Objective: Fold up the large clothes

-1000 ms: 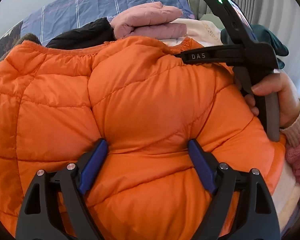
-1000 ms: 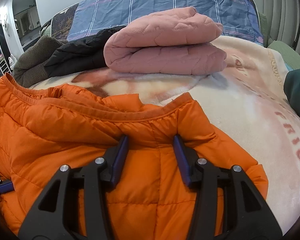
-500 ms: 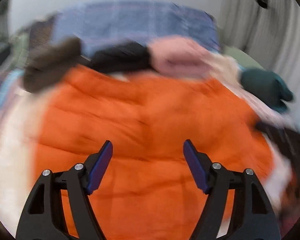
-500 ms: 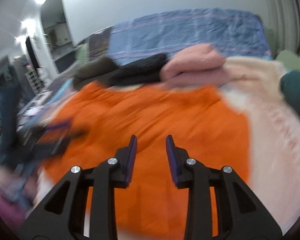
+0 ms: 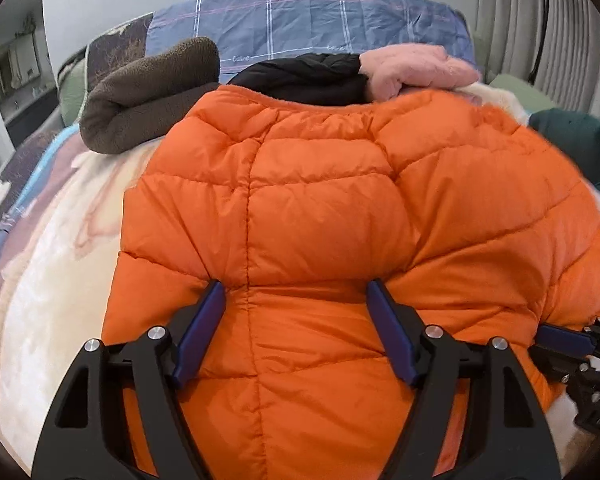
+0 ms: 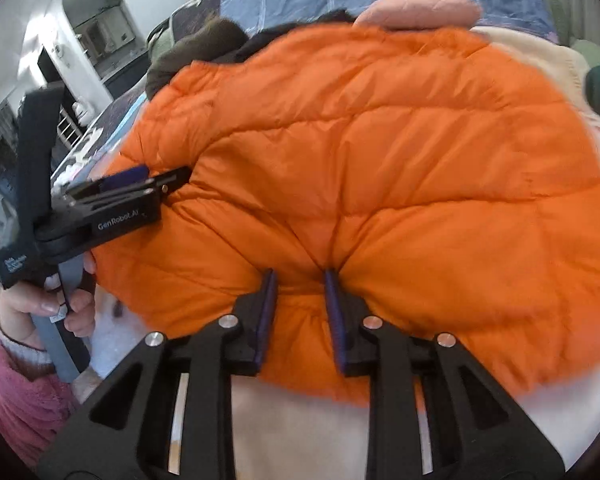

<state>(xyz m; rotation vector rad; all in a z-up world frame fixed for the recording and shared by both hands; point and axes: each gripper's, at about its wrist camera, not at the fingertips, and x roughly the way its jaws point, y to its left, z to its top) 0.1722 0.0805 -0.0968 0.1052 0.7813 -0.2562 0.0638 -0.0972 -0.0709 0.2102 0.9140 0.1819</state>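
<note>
An orange puffer jacket [image 5: 340,208] lies folded in a thick bundle on the bed; it also fills the right wrist view [image 6: 380,152]. My left gripper [image 5: 296,292] is open wide, its blue pads pressing against the near edge of the jacket. My right gripper [image 6: 298,280] is nearly closed, pinching a fold at the jacket's near edge. The left gripper also shows in the right wrist view [image 6: 148,184] at the jacket's left side. The right gripper's tips [image 5: 560,338] show at the right edge of the left wrist view.
Behind the jacket lie a brown fleece roll [image 5: 148,96], a black garment [image 5: 308,76] and a folded pink garment [image 5: 416,68]. A blue plaid pillow [image 5: 308,20] is at the back. A dark teal garment [image 5: 572,140] lies right. A cream blanket [image 5: 60,280] covers the bed.
Both grippers pulled back from the far side of the jacket to its near edge. The right gripper narrowed and now pinches a fold. The jacket looks more compact.
</note>
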